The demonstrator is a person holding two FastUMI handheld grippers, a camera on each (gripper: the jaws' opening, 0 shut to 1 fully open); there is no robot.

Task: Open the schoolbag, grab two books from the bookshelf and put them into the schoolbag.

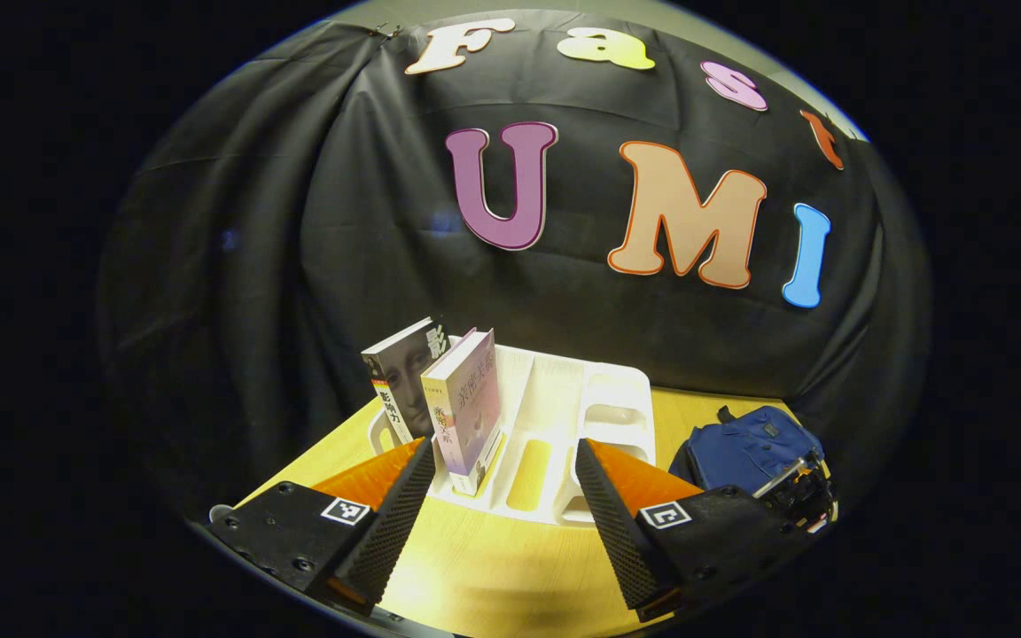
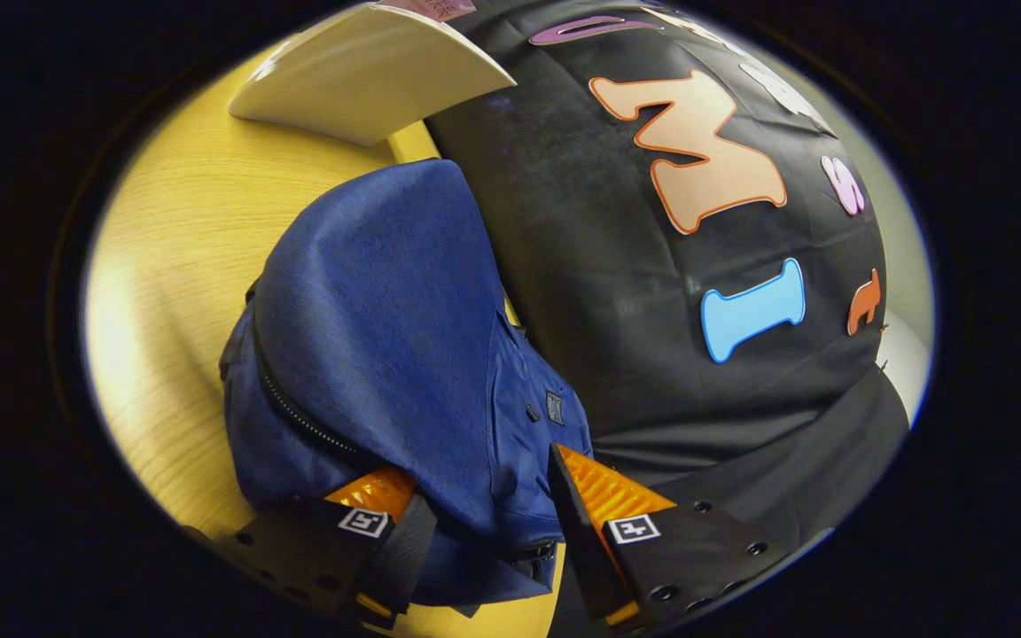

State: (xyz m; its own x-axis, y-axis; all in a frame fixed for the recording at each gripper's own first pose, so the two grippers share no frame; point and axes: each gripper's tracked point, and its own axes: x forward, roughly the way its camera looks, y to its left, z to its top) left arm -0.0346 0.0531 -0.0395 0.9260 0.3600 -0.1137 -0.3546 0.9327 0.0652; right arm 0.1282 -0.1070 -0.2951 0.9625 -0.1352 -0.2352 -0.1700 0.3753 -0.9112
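On the yellow wood-grain table (image 2: 174, 266), far right corner against the black cloth wall (image 2: 617, 354): blue woven-fabric schoolbag (image 2: 386, 328), soft, slumped, dark zip (image 2: 298, 416) apparently closed along its near-left seam. Right gripper (image 2: 484, 523) has its fingers apart, straddling the bag's near end, fabric bulging between them; whether either pad presses is not clear. Step in hand, by judgement: opening the bag; best done by finding the zip pull, not visible, and drawing along the seam rather than tugging loose cloth. Left gripper (image 1: 504, 496), fingers spread, empty, faces the white moulded-plastic bookshelf tray (image 1: 564, 416). Two glossy upright paperbacks lean together at its left: dark portrait-cover book (image 1: 400, 377), lilac-cover book (image 1: 466, 403).
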